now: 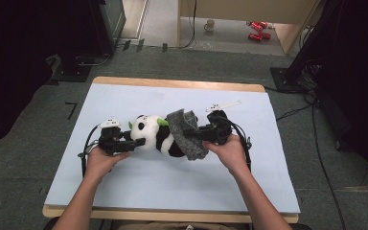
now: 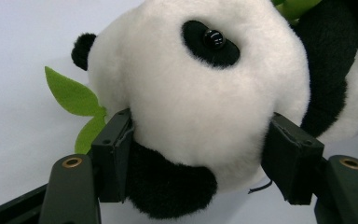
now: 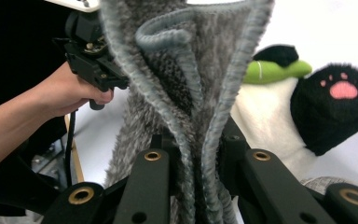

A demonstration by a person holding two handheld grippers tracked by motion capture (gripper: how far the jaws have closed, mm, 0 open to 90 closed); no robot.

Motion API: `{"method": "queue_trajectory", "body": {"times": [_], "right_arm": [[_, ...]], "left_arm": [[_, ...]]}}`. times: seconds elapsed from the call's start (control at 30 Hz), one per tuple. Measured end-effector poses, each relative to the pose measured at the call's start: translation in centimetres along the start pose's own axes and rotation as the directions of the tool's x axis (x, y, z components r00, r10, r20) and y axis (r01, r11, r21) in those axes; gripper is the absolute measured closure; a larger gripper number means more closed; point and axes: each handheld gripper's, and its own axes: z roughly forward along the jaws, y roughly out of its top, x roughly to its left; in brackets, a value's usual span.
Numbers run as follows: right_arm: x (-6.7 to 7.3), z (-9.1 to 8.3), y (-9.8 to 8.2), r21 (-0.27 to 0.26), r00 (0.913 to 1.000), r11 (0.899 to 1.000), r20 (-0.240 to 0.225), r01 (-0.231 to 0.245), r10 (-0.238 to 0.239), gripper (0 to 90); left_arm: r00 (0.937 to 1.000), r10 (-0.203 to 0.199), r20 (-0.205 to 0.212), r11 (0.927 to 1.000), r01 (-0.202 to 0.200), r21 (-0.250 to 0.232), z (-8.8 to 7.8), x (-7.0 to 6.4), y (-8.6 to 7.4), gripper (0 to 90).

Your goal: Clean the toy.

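A black-and-white plush panda (image 1: 152,135) with green felt leaves (image 2: 72,98) lies on its side mid-table. My left gripper (image 1: 136,142) is shut on its head (image 2: 200,93), one pad pressing into the fur on each side (image 2: 198,154). A grey fuzzy cloth (image 1: 188,135) with a ribbed hem drapes over the panda's lower body. My right gripper (image 1: 200,135) pinches a bunched fold of that cloth (image 3: 186,70) tightly between its jaws (image 3: 196,149). Behind the cloth I see the panda's belly (image 3: 261,116) and a black paw with a pink pad (image 3: 342,88).
A pale blue mat (image 1: 172,182) covers the wooden table. A small white strip (image 1: 224,105) lies at the back right. Cables trail from both grippers. On the floor beyond the table stand a mug (image 1: 210,25) and red cans (image 1: 258,29).
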Motion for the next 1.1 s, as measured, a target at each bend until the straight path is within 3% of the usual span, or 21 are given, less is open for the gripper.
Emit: {"method": "queue_trajectory", "body": {"times": [0.4, 0.53, 0.67, 0.77, 0.93, 1.03, 1.1], "right_arm": [[-2.6, -0.3, -1.4, 0.020, 0.9962, 0.998, 0.067, -0.056, 0.055, 78.9], [-3.1, -0.3, -1.6, 0.037, 0.9940, 0.997, 0.090, -0.065, 0.062, 79.0], [-3.3, -1.1, -1.5, 0.021, 0.9925, 0.997, 0.103, -0.068, 0.065, 79.1], [-2.9, -2.2, -1.0, -0.014, 0.9935, 0.998, 0.096, -0.060, 0.061, 79.2], [-0.7, -3.6, 0.7, -0.072, 0.9987, 0.997, 0.051, -0.004, 0.008, 79.2], [0.4, -3.2, 1.1, -0.069, 0.9995, 0.997, 0.019, 0.028, -0.027, 79.2], [0.9, -2.4, 1.2, -0.040, 0.9990, 0.998, 0.010, 0.044, -0.044, 79.1]], "left_arm": [[1.0000, -0.005, 0.004, 1.0000, 0.005, 0.000, 0.0, 0.1, 0.0, 33.2], [0.9999, -0.010, 0.006, 1.0000, 0.010, -0.001, 0.0, 0.2, 0.1, 33.2], [0.9998, -0.019, 0.009, 0.9998, 0.019, -0.005, 0.0, 0.2, 0.1, 33.3], [0.9997, -0.026, 0.004, 0.9997, 0.026, -0.006, 0.0, 0.1, 0.1, 33.4], [0.9976, -0.067, 0.016, 0.9977, 0.067, -0.007, -0.1, -0.3, 0.1, 34.5], [0.9973, -0.072, 0.016, 0.9973, 0.072, 0.013, 0.0, -1.1, 0.2, 35.9], [0.9980, -0.064, 0.005, 0.9978, 0.064, 0.018, 0.1, -1.4, 0.1, 36.2]]}}
